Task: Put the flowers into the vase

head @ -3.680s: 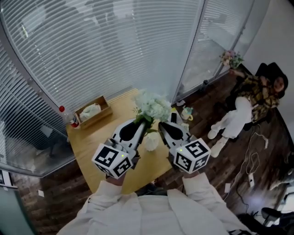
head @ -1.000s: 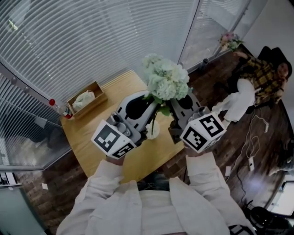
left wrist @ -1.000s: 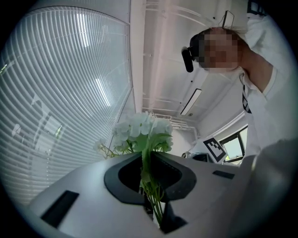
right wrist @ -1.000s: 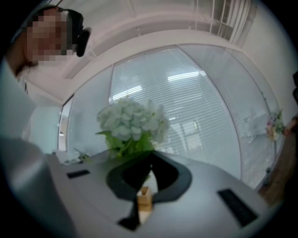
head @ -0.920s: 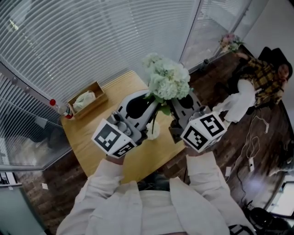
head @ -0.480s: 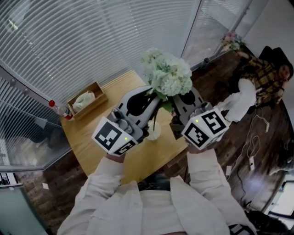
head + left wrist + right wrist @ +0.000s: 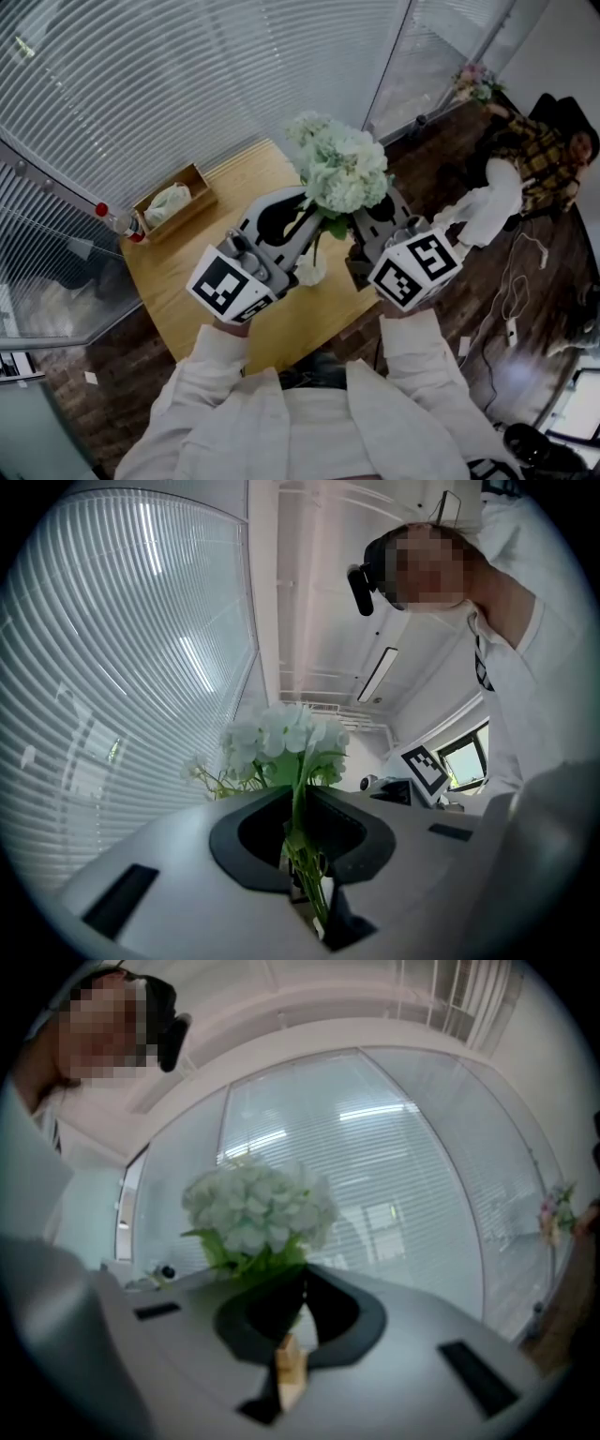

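Left tool (image 7: 296, 797): clamped on the stems (image 7: 306, 864) of the flowers (image 7: 342, 169).
Right tool (image 7: 302, 1277): closed, seemingly empty, at left tool's 3 o'clock.
Risk: stems miss the vase (image 7: 309, 270) at 6 o'clock and topple it on the bench (image 7: 187, 272); top-heavy flowers swivel.

Left gripper (image 7: 300, 803) tilted upward, jaws clamped, right gripper (image 7: 298, 1283) level alongside, jaws close together

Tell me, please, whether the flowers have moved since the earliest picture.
Yes: the flowers have risen toward the camera, farther above the white vase on the table.
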Available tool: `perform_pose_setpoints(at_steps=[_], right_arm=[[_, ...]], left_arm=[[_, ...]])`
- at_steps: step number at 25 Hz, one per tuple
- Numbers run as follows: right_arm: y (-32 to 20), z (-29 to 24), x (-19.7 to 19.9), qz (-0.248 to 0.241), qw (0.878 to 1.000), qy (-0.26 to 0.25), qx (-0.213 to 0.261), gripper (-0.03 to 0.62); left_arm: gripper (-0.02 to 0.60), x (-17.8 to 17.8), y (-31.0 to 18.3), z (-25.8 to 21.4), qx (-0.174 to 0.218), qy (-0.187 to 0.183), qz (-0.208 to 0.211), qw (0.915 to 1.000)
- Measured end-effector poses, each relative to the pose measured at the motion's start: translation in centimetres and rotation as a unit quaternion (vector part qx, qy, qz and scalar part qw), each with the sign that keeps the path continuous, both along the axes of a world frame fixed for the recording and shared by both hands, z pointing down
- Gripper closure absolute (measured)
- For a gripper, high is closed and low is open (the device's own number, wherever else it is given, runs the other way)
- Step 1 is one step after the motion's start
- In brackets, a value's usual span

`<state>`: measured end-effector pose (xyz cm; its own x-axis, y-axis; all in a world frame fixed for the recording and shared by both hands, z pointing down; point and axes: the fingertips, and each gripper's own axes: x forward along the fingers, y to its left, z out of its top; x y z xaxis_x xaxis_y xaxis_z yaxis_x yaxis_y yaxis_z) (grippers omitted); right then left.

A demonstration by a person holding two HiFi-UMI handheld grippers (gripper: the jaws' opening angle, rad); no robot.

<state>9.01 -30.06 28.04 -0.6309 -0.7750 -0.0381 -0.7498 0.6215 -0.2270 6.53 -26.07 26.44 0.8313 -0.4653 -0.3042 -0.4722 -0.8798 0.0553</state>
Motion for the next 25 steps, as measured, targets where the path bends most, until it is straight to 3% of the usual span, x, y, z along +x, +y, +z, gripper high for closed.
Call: perform_pose_setpoints(at_steps=[6,25], right_arm=[[1.4,3.5,-0.2,0.003,0.999,0.006,-0.034,0.58],[4.7,7.0,-0.8,0.004,0.998,0.014,-0.067,0.58]], left_arm=[[0.541,-0.2,1.3,3.4,-0.026,-0.035,0.001,0.999],[0.54,-1.6,3.5,7.2,-0.084,-0.036,-0.012,0.9957]])
